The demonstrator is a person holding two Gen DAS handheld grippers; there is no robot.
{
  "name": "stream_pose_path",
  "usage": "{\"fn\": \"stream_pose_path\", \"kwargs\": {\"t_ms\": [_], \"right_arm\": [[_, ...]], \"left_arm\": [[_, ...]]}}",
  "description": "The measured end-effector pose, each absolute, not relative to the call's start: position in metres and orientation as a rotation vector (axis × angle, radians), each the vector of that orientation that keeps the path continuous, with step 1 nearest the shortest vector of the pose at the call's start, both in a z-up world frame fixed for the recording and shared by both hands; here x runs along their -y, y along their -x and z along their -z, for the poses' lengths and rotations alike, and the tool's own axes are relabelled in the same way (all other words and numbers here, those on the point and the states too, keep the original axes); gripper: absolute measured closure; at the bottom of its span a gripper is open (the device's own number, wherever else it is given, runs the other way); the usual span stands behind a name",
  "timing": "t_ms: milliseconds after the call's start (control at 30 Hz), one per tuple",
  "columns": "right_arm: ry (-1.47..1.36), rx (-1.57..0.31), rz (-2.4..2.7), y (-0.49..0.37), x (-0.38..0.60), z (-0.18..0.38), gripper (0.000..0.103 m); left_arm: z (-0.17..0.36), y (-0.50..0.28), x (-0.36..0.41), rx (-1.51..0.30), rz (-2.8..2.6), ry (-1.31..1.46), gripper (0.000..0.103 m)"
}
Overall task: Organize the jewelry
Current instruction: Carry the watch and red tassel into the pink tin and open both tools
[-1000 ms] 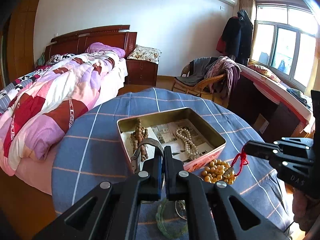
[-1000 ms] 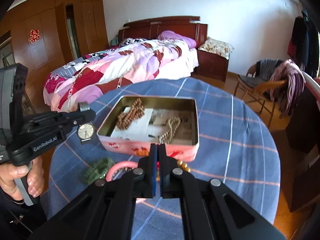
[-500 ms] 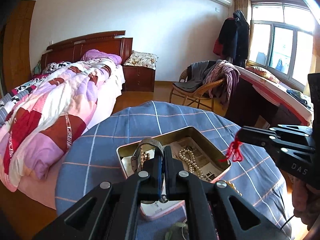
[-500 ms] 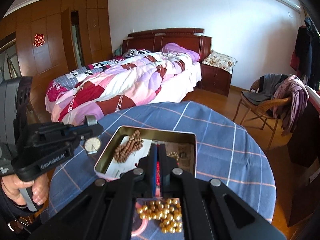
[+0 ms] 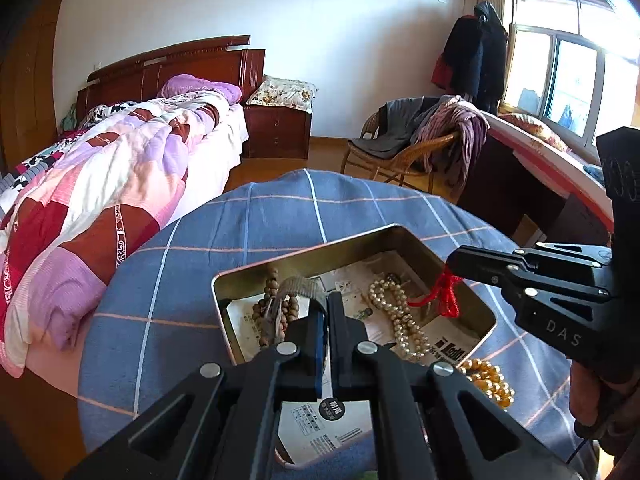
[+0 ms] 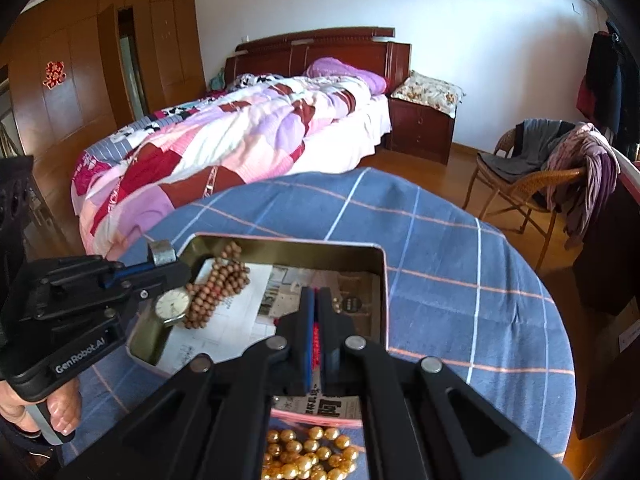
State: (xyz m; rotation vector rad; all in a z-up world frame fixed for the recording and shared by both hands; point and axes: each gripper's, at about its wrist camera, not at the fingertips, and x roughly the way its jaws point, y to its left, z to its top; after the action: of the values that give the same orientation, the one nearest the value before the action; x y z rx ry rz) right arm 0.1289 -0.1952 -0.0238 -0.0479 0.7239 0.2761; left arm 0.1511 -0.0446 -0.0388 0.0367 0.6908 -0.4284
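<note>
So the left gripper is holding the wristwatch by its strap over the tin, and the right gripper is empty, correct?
Not quite. The right gripper isn't empty: the left wrist view shows it shut on the red cord of the gold bead bracelet. The left gripper does hold the wristwatch over the tin.

Tin point(image 5: 486, 322): your open rectangular box sits on the table, gold inside, paper-lined.
Wooden beads point(image 6: 218, 286): brown strand heaped in its left part.
Pearl necklace point(image 5: 400, 320): pale strand lying along the paper.
Watch point(image 6: 173, 306): white dial hanging over the tin's left edge, strap point(image 5: 298, 286) pinched.
Gold beads point(image 6: 308, 454): heaped outside the near wall, red cord point(image 5: 444, 294) lifted over the tin.
</note>
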Motion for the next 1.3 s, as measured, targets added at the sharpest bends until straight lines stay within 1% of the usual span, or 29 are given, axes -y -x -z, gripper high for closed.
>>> {"fn": "stream_pose_path", "kwargs": {"t_ms": [367,500,733,767,800,833,867,900,933,967,1300], "right_arm": [[0.066,-0.759,-0.248,-0.136,0.198,0.037,0.099],[0.061,-0.765,-0.240,-0.137,0.199,0.039,0.096],[0.056,-0.773,-0.227,-0.136,0.202,0.043,0.096],[0.056,-0.772,-0.222,-0.136,0.202,0.043,0.095],[0.056,-0.770,-0.220,-0.135,0.201,0.043,0.094],[0.056,-0.769,-0.217,-0.135,0.202,0.043,0.089],[0.056,-0.767,-0.212,-0.135,0.202,0.043,0.084],[0.056,-0.764,-0.207,-0.134,0.202,0.043,0.067],[0.054,-0.759,-0.203,-0.133,0.203,0.043,0.049],[0.051,-0.748,-0.196,-0.131,0.204,0.043,0.045],[0.052,-0.757,-0.188,-0.128,0.207,0.046,0.045]], "left_arm": [[0.049,-0.156,0.053,-0.719,0.441,-0.060,0.101],[0.051,-0.156,0.054,-0.730,0.442,-0.062,0.097],[0.051,-0.155,0.053,-0.728,0.434,-0.072,0.092],[0.050,-0.155,0.052,-0.722,0.436,-0.071,0.090],[0.049,-0.154,0.052,-0.719,0.435,-0.072,0.081],[0.048,-0.153,0.052,-0.711,0.422,-0.077,0.062],[0.047,-0.153,0.051,-0.702,0.409,-0.078,0.051],[0.045,-0.151,0.049,-0.682,0.390,-0.078,0.035],[0.044,-0.150,0.047,-0.671,0.380,-0.075,0.027],[0.043,-0.149,0.045,-0.660,0.374,-0.069,0.027],[0.044,-0.151,0.036,-0.667,0.363,-0.045,0.027]]}}
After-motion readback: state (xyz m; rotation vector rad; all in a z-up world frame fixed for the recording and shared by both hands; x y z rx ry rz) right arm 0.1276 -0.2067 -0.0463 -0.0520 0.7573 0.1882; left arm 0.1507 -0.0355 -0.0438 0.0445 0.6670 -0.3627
